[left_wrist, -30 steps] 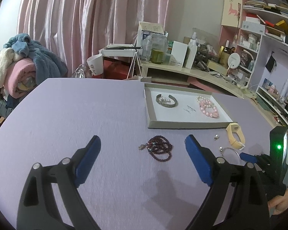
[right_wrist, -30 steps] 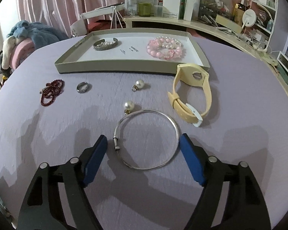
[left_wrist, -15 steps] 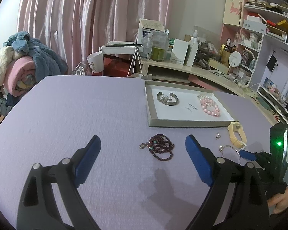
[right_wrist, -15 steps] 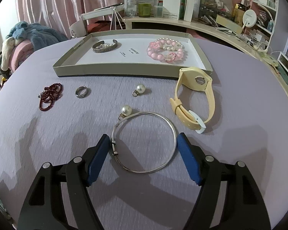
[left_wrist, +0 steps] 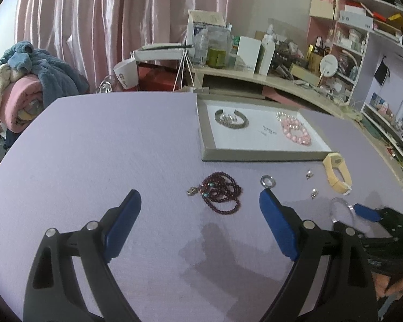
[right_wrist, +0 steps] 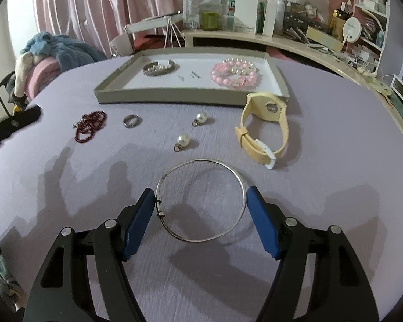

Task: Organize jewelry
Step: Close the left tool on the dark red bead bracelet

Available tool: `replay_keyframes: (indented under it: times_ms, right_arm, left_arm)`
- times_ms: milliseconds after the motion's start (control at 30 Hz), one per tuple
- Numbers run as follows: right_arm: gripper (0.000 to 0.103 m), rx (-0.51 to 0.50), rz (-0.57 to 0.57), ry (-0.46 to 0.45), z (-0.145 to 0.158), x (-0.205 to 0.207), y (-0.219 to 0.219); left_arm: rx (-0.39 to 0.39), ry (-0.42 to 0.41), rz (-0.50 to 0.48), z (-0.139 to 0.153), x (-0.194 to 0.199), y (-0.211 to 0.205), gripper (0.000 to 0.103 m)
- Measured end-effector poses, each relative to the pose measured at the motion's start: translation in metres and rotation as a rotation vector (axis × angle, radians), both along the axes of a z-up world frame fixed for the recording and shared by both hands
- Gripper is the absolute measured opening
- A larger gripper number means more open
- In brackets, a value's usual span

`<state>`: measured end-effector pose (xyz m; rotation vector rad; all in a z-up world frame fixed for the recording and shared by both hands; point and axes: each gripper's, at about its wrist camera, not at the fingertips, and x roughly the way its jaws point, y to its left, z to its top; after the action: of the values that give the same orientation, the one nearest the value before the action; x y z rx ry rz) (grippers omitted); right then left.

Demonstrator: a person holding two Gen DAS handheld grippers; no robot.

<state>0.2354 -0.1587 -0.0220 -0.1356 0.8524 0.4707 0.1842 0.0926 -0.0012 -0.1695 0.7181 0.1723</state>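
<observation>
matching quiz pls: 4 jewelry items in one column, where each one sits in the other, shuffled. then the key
1. pink bracelet
2. bangle
3. ring
4. watch strap

A. between the right gripper's blue pads
B. on the cloth, between the red beads and a pearl
C. inside the tray
D. on the cloth, by the tray's right front corner

Pairs: 1-C, 2-A, 3-B, 4-D

The left claw (left_wrist: 198, 209) stands wide open and tilted downward with nothing between its blue pads (left_wrist: 278, 229), while the right claw (right_wrist: 200, 205) also points down, its pads (right_wrist: 138, 224) touching both sides of a thin silver bangle (right_wrist: 201, 201).
</observation>
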Motion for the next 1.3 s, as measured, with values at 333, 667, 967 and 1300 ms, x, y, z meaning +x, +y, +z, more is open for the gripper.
replay_keyframes:
  times_ms: [333, 667, 967, 1300]
  right_arm:
    - [0.072, 0.081, -0.02, -0.055, 0.028, -0.002, -0.016]
    - [0.072, 0.1, -0.05, -0.048, 0.026, 0.008, -0.028]
    - [0.072, 0.112, -0.048, -0.033, 0.024, 0.013, -0.028]
    - [0.072, 0.135, -0.042, -0.053, 0.033, 0.007, -0.029]
  left_arm:
    - [0.008, 0.084, 0.002, -0.021, 0.027, -0.011, 0.087]
    - [-0.01, 0.184, 0.029, -0.046, 0.062, -0.015, 0.068]
    - [0.042, 0.186, 0.043, -0.048, 0.078, -0.022, 0.041]
    - [-0.009, 0.143, -0.002, -0.038, 0.064, -0.015, 0.011]
